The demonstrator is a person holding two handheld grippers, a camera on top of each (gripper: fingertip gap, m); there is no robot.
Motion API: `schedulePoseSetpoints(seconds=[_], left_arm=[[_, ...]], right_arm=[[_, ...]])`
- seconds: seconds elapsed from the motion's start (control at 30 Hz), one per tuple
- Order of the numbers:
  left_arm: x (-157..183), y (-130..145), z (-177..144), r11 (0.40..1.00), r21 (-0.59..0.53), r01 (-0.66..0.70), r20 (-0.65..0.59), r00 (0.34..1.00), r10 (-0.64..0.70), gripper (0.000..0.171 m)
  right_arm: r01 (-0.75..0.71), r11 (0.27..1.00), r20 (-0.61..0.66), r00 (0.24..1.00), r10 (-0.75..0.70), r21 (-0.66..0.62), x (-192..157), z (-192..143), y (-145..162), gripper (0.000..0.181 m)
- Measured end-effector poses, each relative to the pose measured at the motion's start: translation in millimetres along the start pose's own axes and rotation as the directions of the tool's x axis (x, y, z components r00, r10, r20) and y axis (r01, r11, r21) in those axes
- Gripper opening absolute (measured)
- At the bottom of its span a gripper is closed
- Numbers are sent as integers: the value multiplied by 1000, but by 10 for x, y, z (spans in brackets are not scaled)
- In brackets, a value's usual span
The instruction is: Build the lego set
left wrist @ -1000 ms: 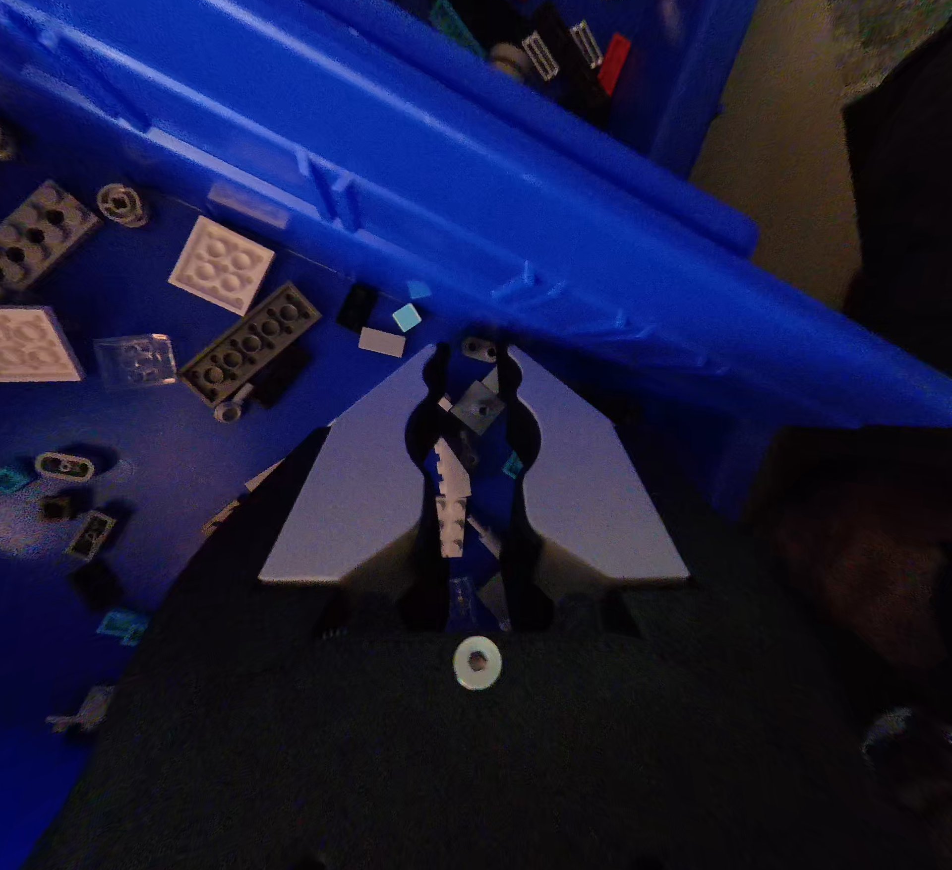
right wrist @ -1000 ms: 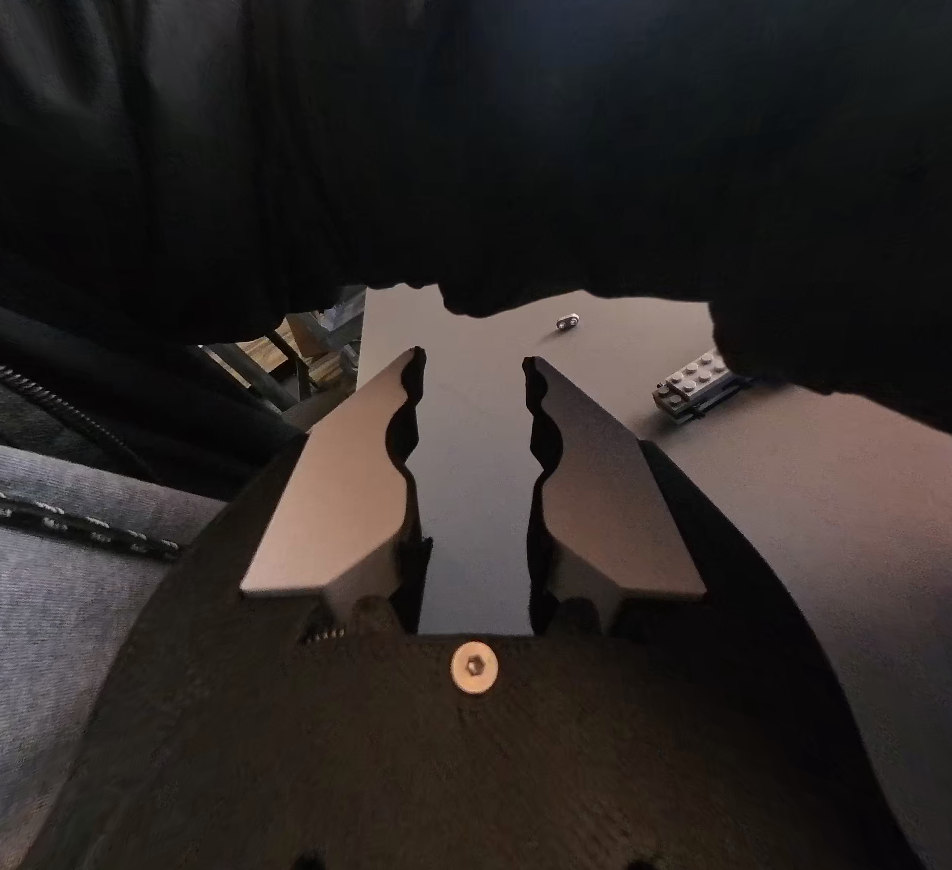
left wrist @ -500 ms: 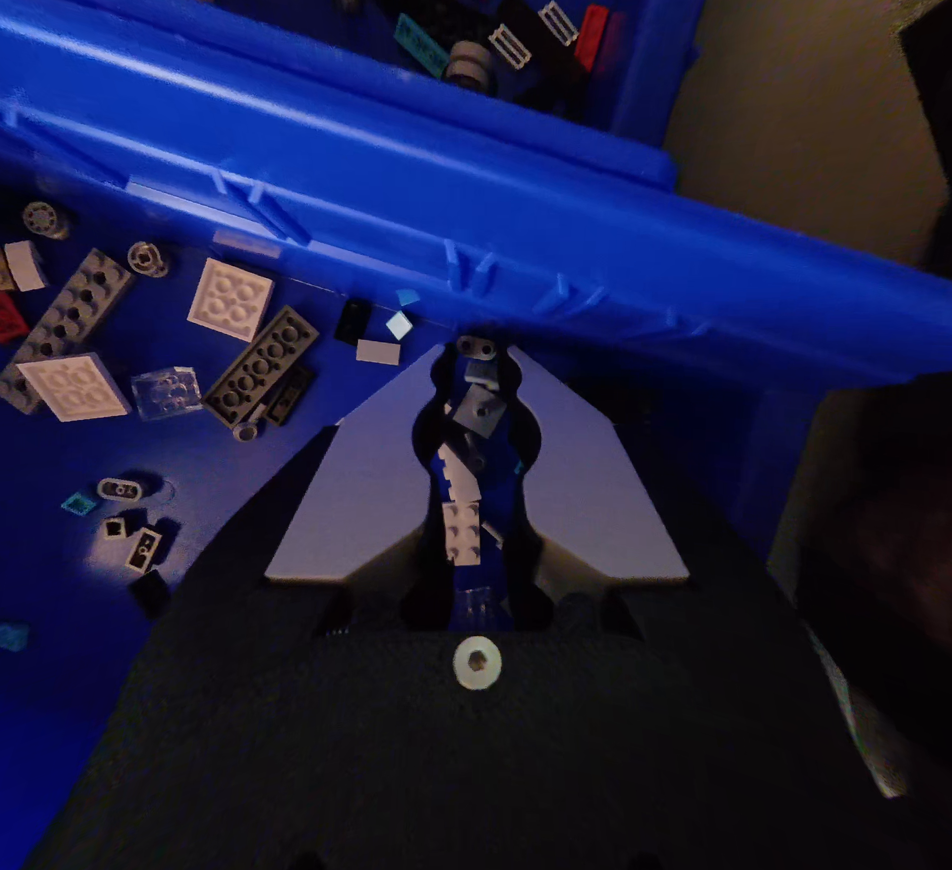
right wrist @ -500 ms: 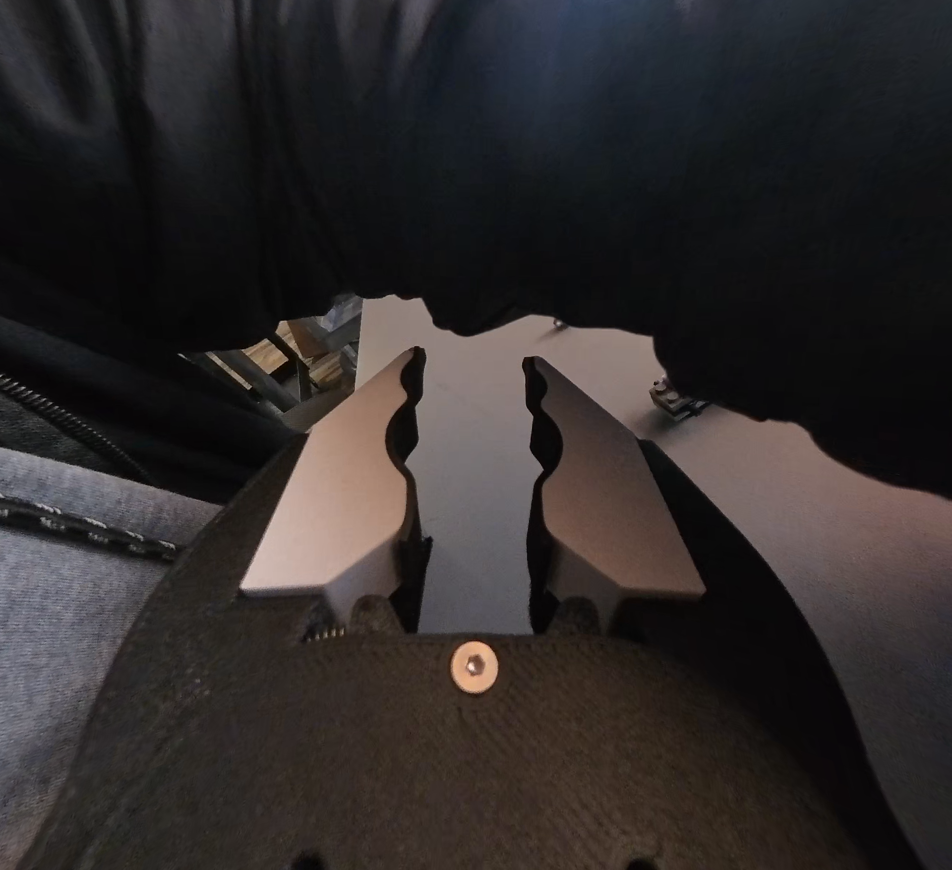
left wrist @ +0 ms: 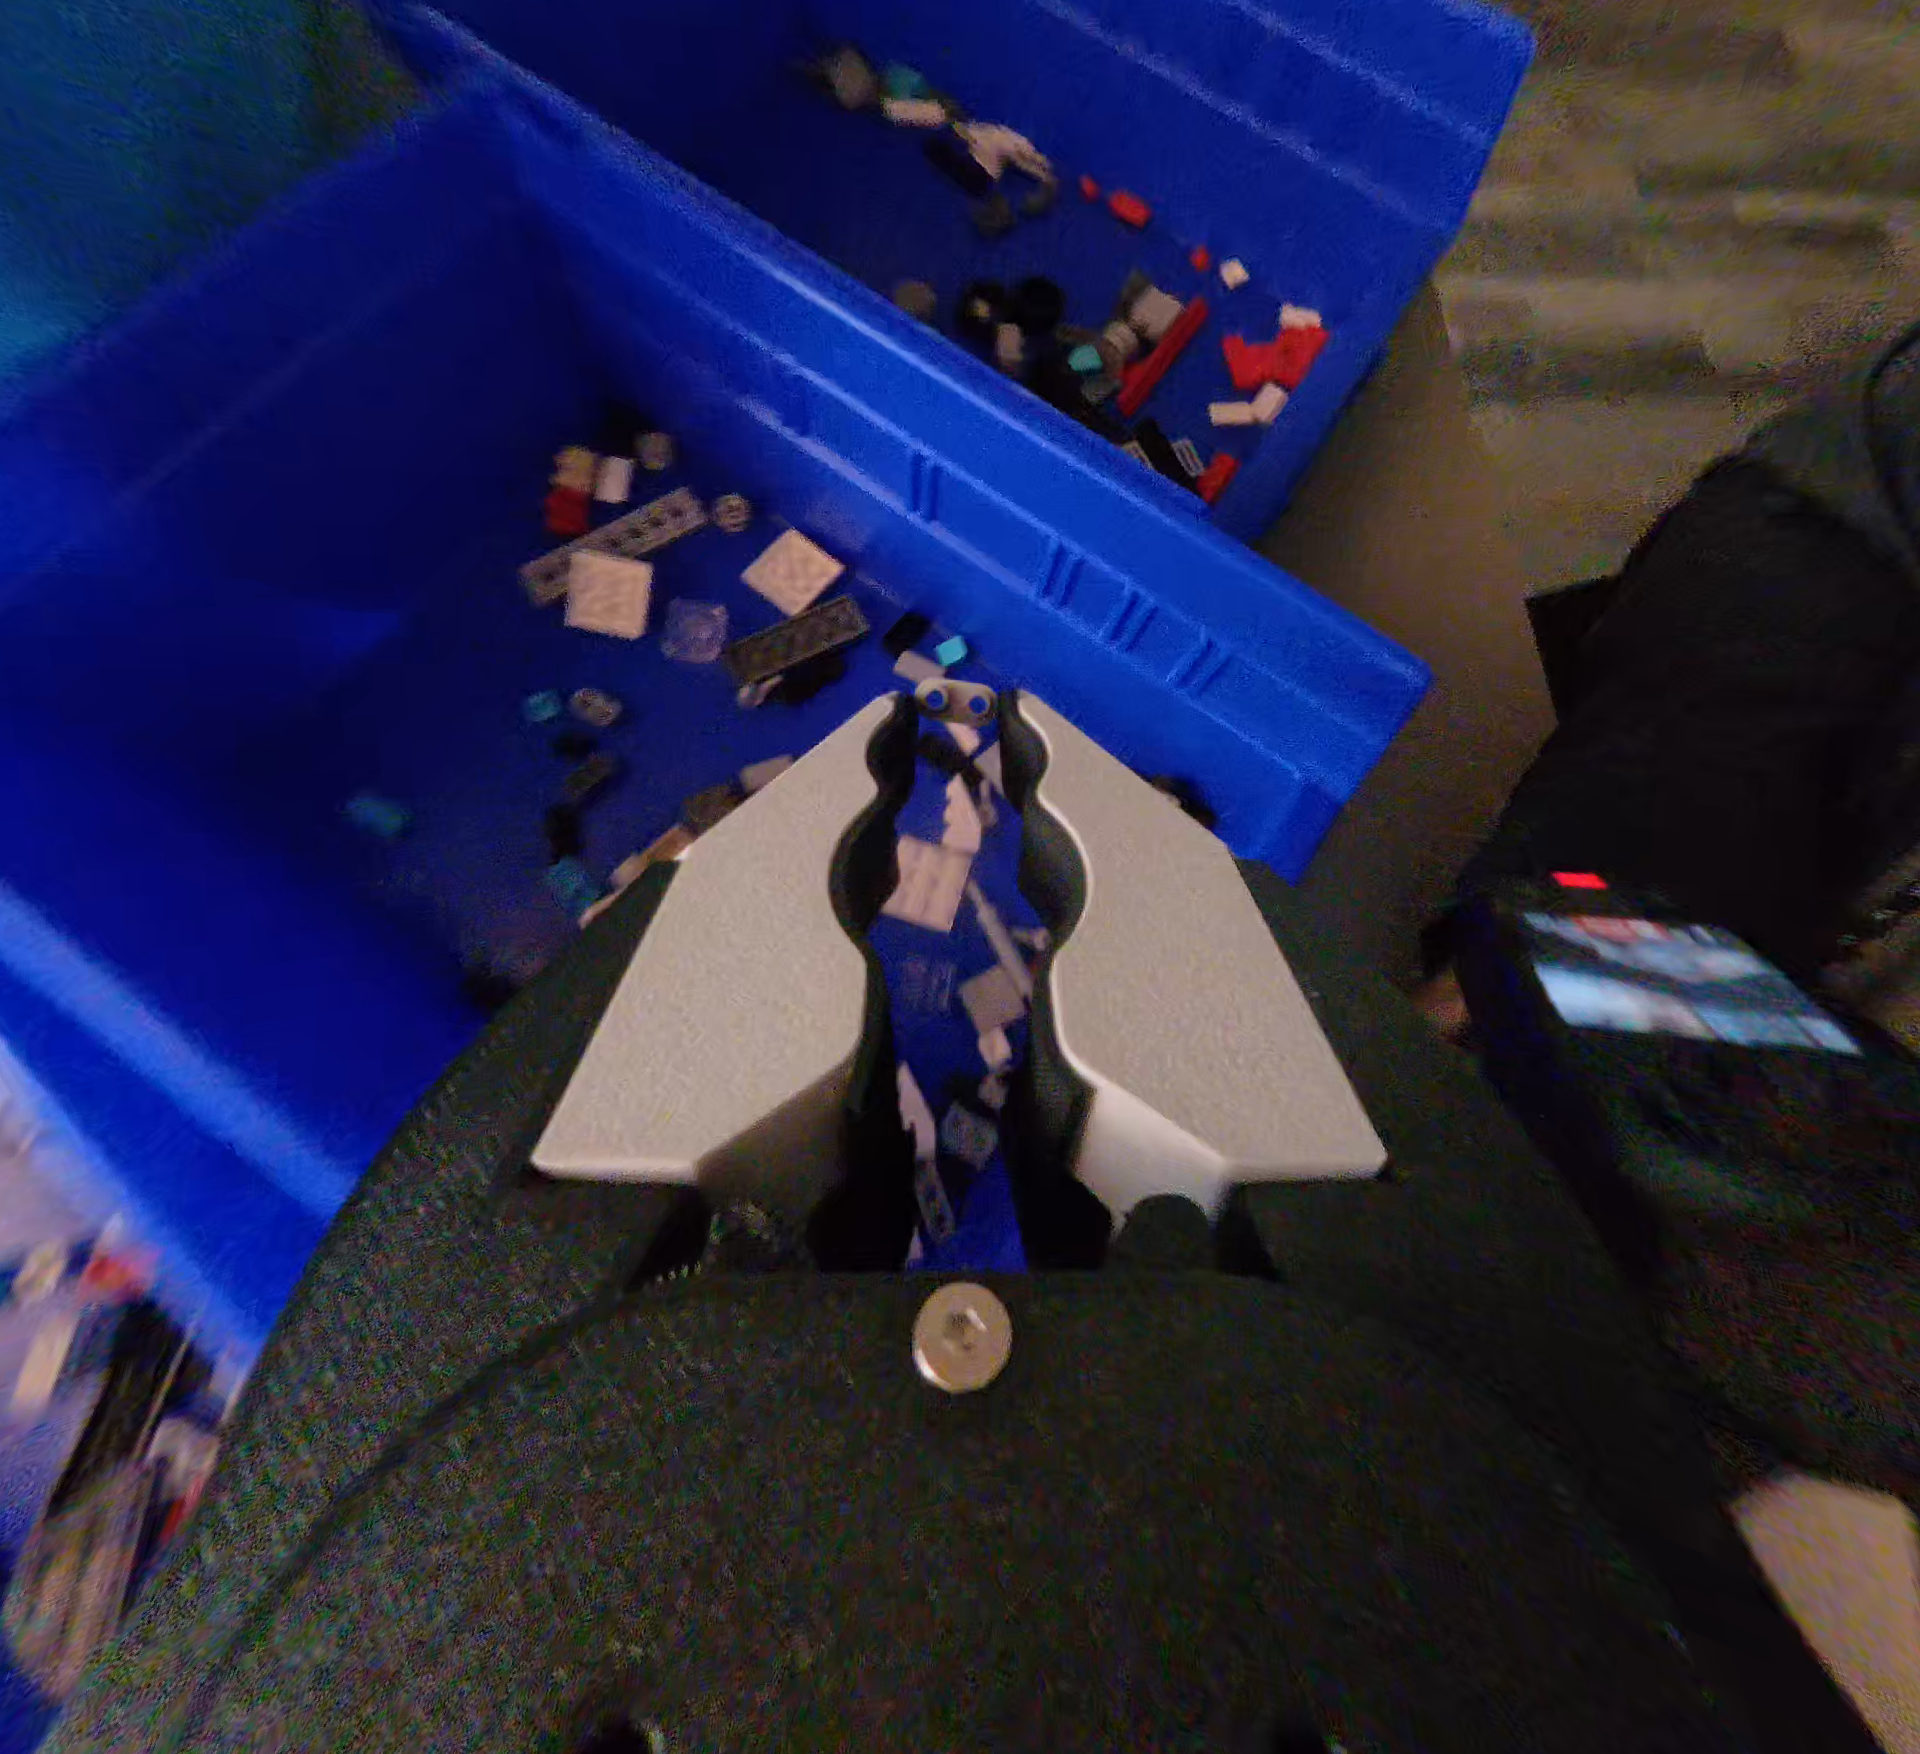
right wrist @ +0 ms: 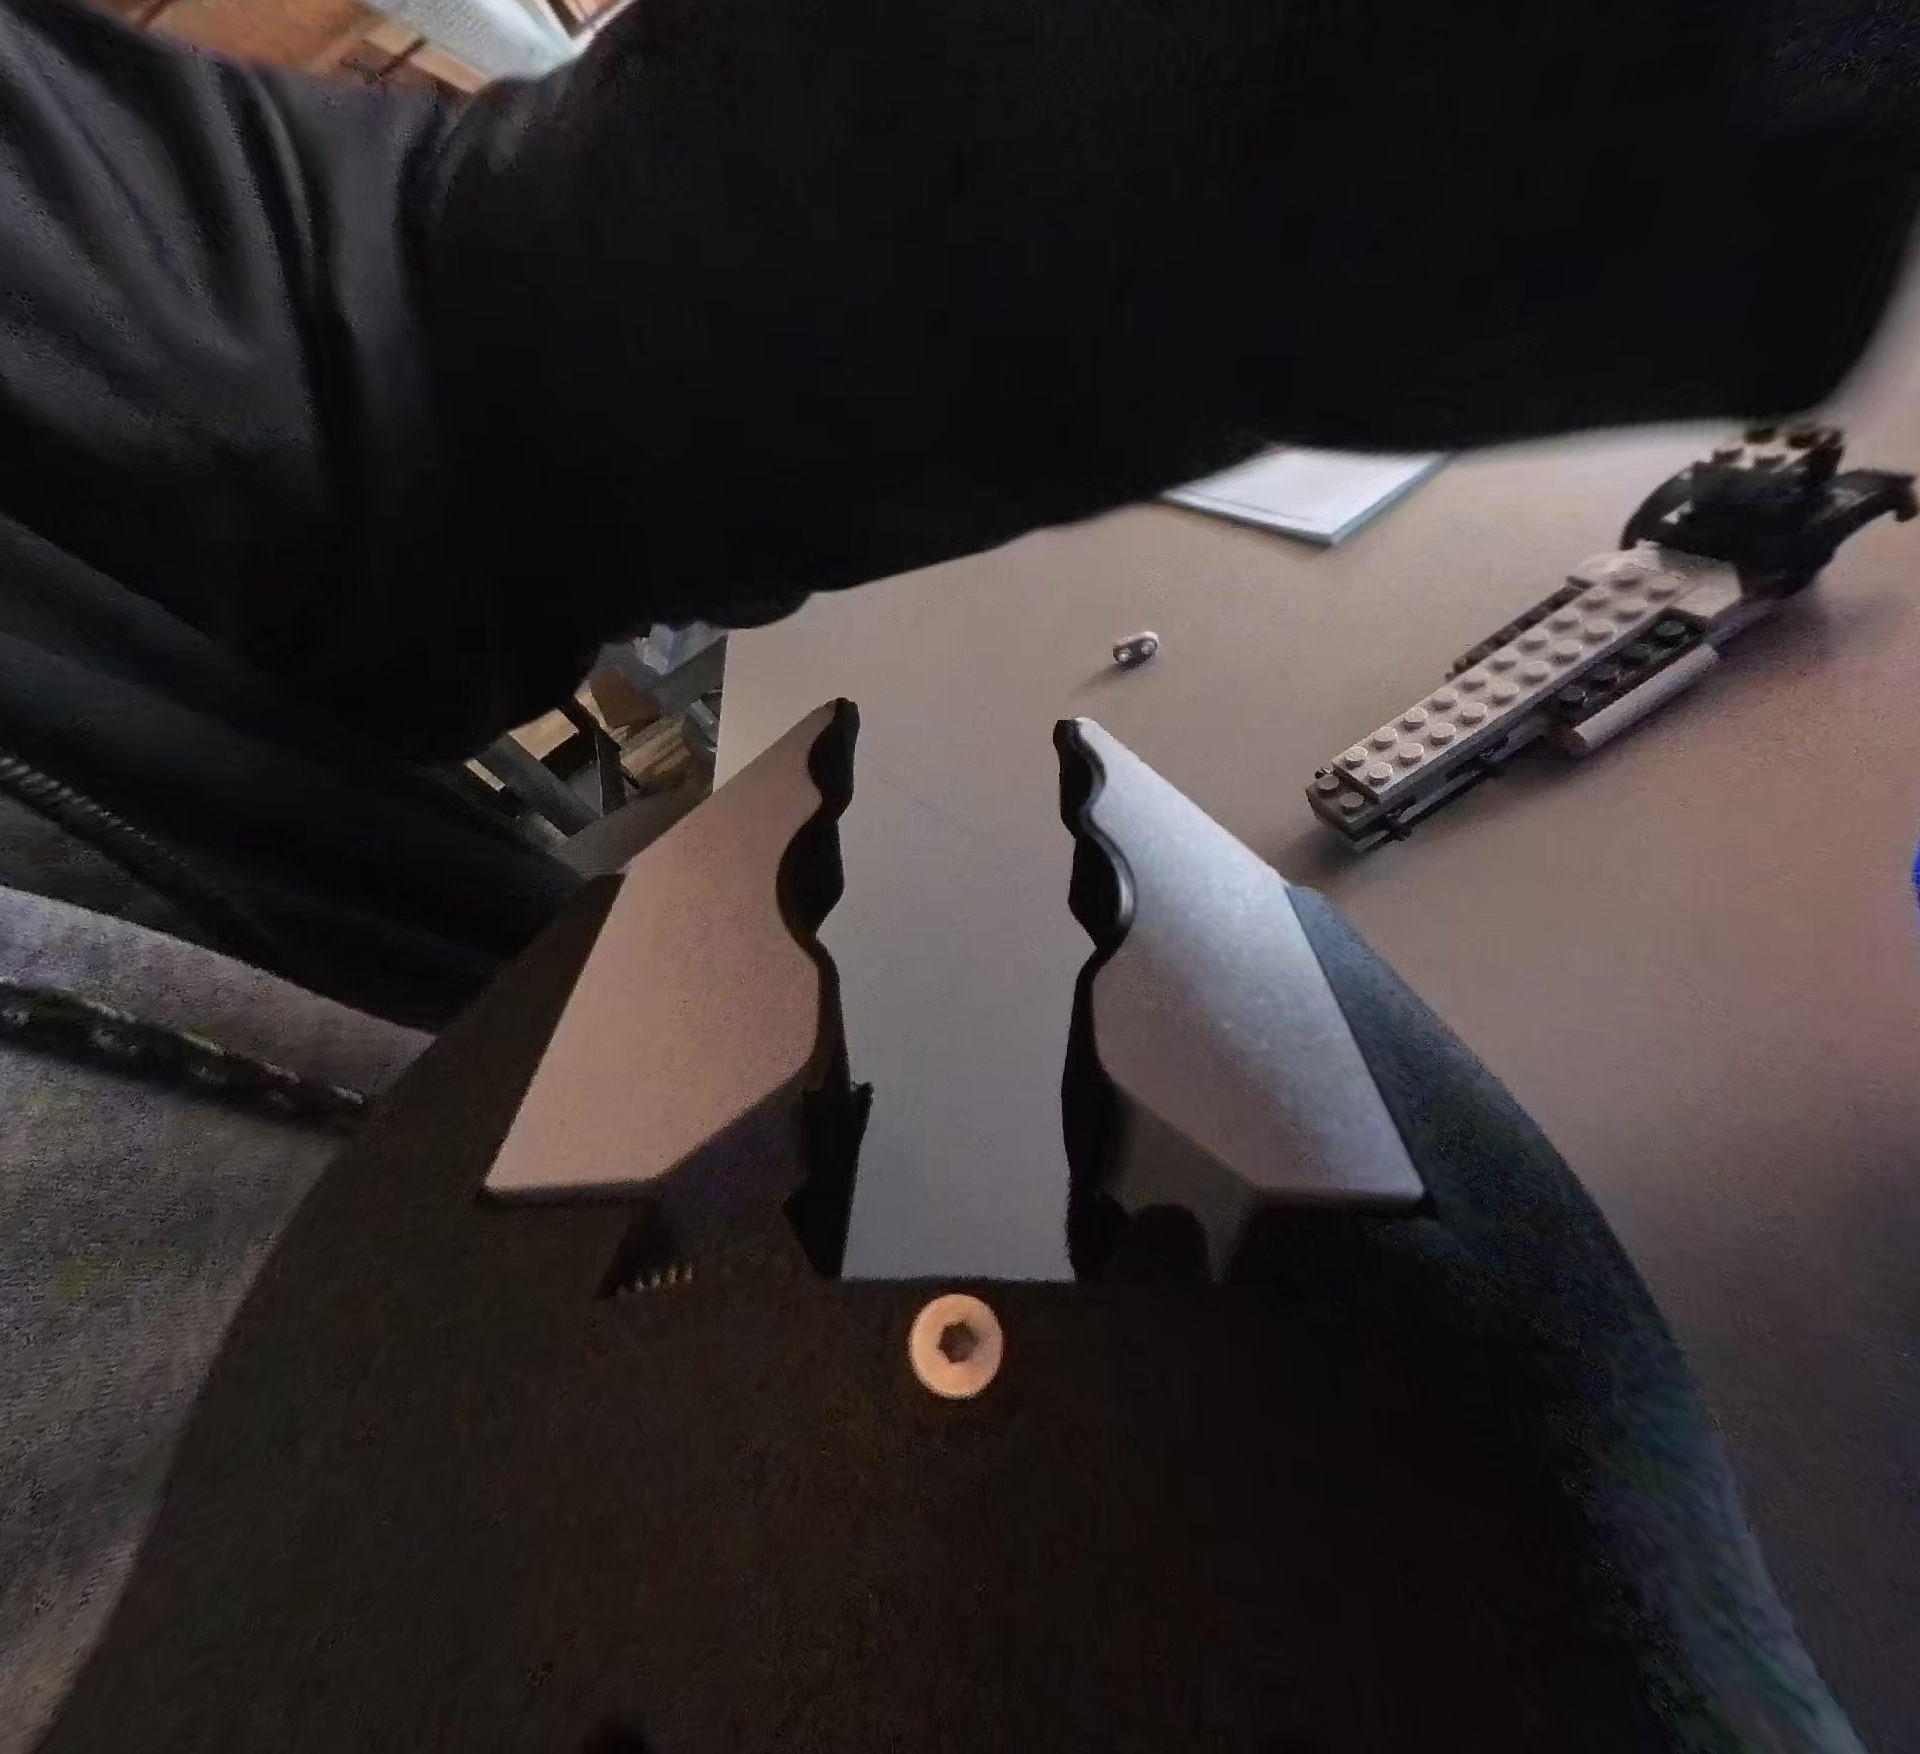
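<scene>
Left gripper lifting a small grey piece over the bins; right gripper idle above the table.

The near blue bin (left wrist: 1143,582) holds scattered plates, a second blue bin (left wrist: 1351,73) just behind it. Above the near bin, the left gripper (left wrist: 956,705) pinches a small grey two-hole piece (left wrist: 954,702) at its tips. Away from the bins, the right gripper (right wrist: 956,728) hangs with jaws apart, empty; the half-built lego model (right wrist: 1538,676) and a tiny grey part (right wrist: 1135,646) lie on the table (right wrist: 1558,1029).

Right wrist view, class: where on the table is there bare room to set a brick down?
Bare tabletop lies between the right gripper and the partly built grey model, and around the small grey piece. It is crowded at the far edge, where the dark sleeve overhangs the booklet.
</scene>
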State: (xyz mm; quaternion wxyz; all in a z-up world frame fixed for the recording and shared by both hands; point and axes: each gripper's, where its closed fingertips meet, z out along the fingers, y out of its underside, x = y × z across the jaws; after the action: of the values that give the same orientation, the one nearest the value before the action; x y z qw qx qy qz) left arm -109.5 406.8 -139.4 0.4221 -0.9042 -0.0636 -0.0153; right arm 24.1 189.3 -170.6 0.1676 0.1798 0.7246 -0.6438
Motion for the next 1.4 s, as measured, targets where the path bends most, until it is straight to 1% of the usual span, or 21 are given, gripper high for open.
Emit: schedulePoseSetpoints(seconds=[0.03,0.1,0.17,0.2,0.27,0.3,0.4,0.43,0.47,0.53,0.67,0.83,0.97,1.23,1.4], left_arm=[[-33,27,-206,999,36,27,44,999,-29,17],[-88,191,-643,989,111,96,145,983,-111,16],[-99,520,-1078,966,187,180,246,943,-223,17],[-94,755,-1287,948,222,226,301,909,-287,17],[-21,1320,-1662,895,297,333,388,814,-431,17],[47,1617,-1824,854,346,388,410,756,-510,17],[311,2486,-2200,715,464,523,458,549,-699,16],[410,2695,-2278,680,489,546,466,495,-733,16],[500,2844,-2333,660,504,556,474,461,-750,16],[630,3032,-2380,658,501,562,501,431,-750,16],[704,3185,-2332,702,440,560,540,460,-705,17],[665,3238,-2275,732,402,550,532,511,-676,17],[659,3203,-2260,732,413,542,496,541,-679,17],[680,3237,-2215,712,405,573,461,545,-701,17],[696,3222,-2222,692,425,583,409,559,-722,17]], right_arm=[[0,1000,-1,1000,0,1,1,0,-1,41],[-3,1000,-3,1000,3,4,8,-3,-5,40],[-8,1000,-7,1000,8,7,19,-6,-11,40],[-11,1000,-12,1000,11,10,28,-8,-14,40],[-21,1000,-23,999,22,16,54,-9,-24,40],[-28,999,-31,999,29,17,73,-7,-27,40],[-44,999,-66,997,46,26,142,0,-42,40],[-45,999,-75,996,47,26,158,9,-45,40],[-43,999,-81,996,45,25,169,23,-48,40],[-39,999,-91,995,41,24,193,61,-59,40],[-31,999,-109,993,33,17,244,168,-84,40],[-21,999,-132,991,25,28,293,232,-122,40],[-24,999,-158,987,31,46,345,243,-156,39],[-71,997,-154,986,70,0,394,299,-100,37],[-86,996,-164,983,81,-28,417,324,-62,35]])
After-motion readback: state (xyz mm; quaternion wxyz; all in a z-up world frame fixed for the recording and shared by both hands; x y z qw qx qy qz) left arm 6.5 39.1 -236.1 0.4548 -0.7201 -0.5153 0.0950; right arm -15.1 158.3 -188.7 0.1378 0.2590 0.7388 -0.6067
